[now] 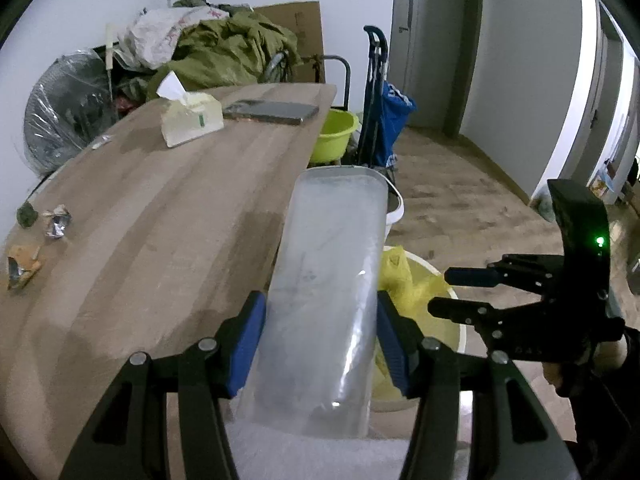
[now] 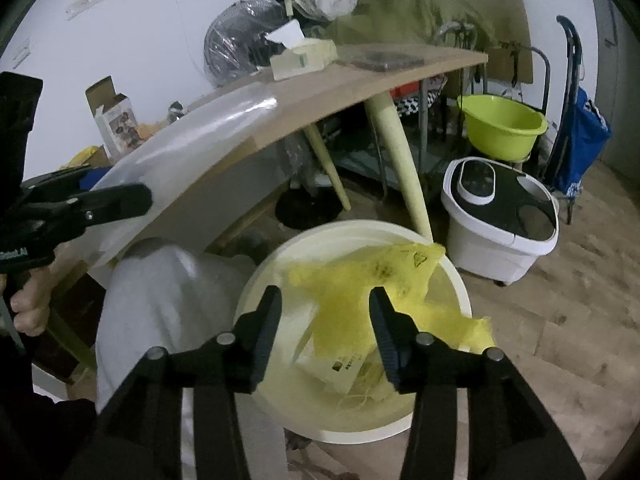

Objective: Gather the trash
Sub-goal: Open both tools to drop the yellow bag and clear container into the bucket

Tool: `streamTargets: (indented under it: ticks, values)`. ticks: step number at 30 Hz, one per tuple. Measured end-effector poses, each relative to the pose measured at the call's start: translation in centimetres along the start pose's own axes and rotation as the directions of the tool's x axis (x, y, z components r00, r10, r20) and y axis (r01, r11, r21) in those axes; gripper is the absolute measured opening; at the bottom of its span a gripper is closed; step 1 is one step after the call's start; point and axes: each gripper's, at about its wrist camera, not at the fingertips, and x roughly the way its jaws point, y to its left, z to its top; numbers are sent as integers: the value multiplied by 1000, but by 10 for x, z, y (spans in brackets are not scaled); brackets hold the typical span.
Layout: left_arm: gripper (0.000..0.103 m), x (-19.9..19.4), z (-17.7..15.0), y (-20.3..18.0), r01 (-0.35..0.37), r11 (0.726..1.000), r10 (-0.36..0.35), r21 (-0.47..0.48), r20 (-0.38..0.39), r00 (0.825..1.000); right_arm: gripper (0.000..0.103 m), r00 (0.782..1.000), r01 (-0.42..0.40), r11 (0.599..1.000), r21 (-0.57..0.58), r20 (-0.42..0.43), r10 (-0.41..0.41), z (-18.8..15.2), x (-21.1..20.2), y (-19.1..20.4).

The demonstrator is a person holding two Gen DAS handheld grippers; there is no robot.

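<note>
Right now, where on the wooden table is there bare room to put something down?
The middle of the wooden table is bare, between the tissue box at the far end and the crumpled wrappers at the near left edge. The far end is crowded: the tissue box and a flat grey slab lie side by side.

A tissue box (image 1: 192, 119) far past the jaws, a grey tablet (image 1: 271, 111) just beside it, a green bowl (image 2: 501, 125) far off right, a blue cart (image 2: 582, 138) behind it
</note>
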Motion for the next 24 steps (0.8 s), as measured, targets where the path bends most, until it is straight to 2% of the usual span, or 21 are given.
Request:
streamTargets:
  ticks: [4, 11, 18, 24]
  values:
    - [55, 10, 2, -3, 25, 1000, -25, 17, -21, 999, 43, 1000, 14, 1000, 12, -8, -14, 0, 4, -7]
    - [57, 31, 2, -18, 74, 995, -68, 65, -84, 994, 43, 995, 94, 995, 35, -32, -93, 1, 2, -24]
    - [58, 62, -5, -38, 153, 982, -131, 113, -181, 975, 43, 986, 164, 983, 78, -54, -160, -5, -3, -43]
    - [59, 84, -19, -49, 128, 981, -85, 148, -269, 959, 43, 978, 203, 975, 95, -68, -197, -9, -6, -55]
